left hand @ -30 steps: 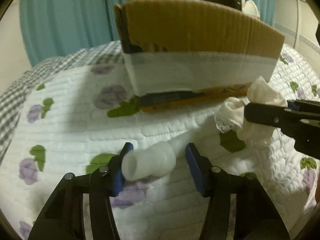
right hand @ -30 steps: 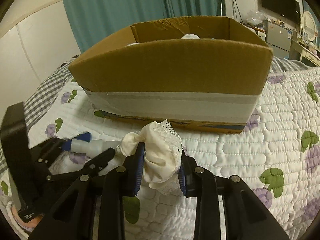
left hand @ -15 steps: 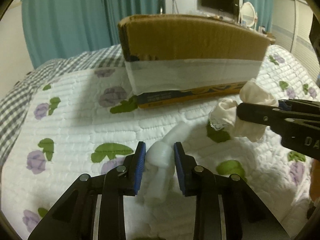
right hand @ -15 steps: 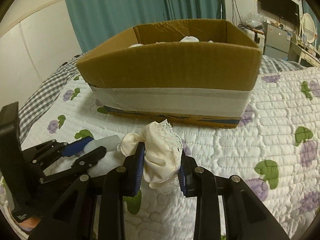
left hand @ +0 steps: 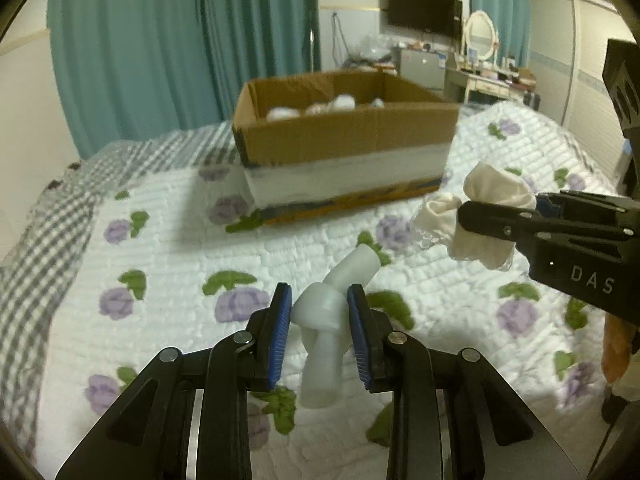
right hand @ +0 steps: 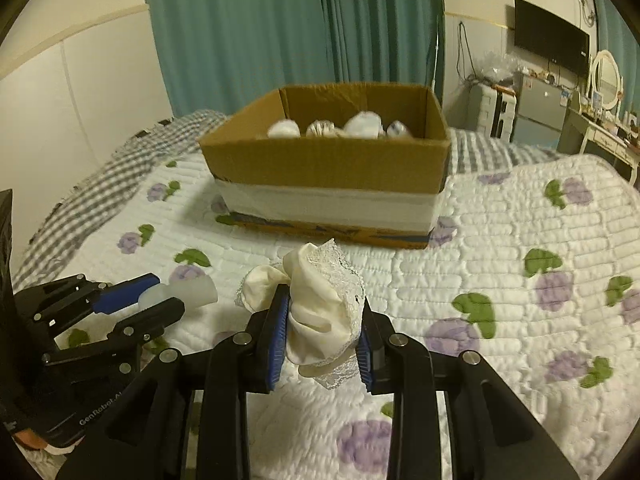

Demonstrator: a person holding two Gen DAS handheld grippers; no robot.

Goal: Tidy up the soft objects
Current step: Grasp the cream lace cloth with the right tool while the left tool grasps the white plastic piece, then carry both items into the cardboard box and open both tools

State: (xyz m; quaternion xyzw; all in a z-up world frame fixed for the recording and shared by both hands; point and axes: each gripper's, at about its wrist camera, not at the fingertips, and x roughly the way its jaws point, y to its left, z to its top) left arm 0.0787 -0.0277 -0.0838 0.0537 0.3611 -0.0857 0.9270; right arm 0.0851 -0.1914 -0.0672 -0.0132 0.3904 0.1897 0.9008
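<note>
Inside one cardboard box sit four white bundles.

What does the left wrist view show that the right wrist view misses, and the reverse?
Left only: the white knotted sock seen whole, pinched in the left tongs. Right only: the lace trim on the cream sock in the right tongs. Both: each pair of tongs shut on its sock, the cardboard box holding rolled white bundles, and the floral quilt.
</note>
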